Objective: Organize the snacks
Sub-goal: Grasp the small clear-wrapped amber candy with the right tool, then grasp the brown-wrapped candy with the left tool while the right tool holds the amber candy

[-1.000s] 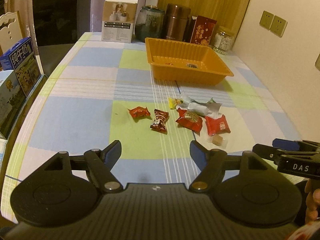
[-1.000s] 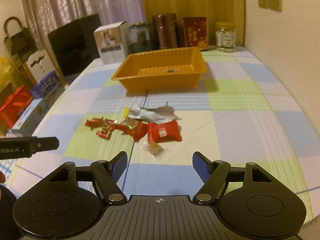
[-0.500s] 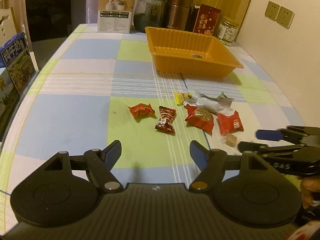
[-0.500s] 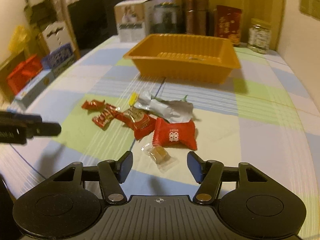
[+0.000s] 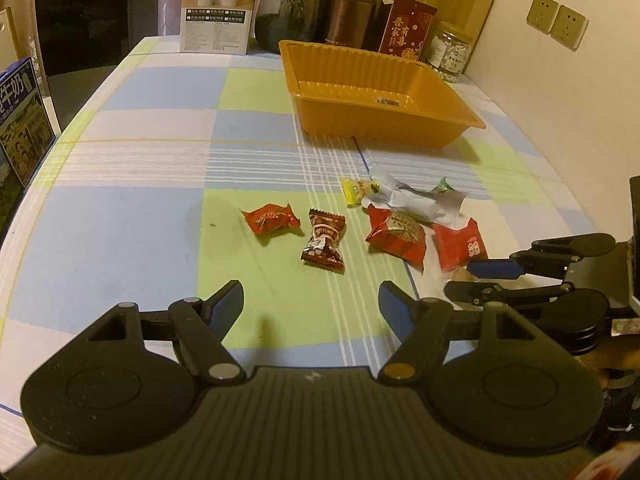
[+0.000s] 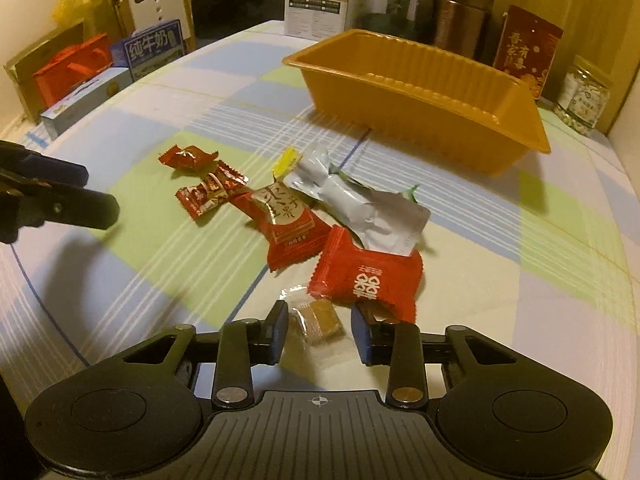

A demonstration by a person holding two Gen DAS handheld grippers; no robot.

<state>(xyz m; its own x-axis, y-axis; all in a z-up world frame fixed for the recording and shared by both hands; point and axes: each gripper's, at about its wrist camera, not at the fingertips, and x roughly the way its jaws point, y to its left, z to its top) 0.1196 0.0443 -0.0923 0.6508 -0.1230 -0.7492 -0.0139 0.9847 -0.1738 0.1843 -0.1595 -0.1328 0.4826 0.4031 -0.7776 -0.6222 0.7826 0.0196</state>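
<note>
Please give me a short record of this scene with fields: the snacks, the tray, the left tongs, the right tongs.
snacks: loose on the checked tablecloth, none in the tray
tray: orange tray, no snacks visible inside
left tongs: open, nothing between them
right tongs: have just been closing around the clear-wrapped brown candy; contact unclear

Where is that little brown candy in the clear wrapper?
In the right wrist view, the brown candy lies on the tablecloth between the right gripper fingers, beside the red packet.

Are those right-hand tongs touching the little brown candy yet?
Cannot tell. In the right wrist view the right tongs have just been closing around the brown candy; its clear wrapper hides any gap.
</note>
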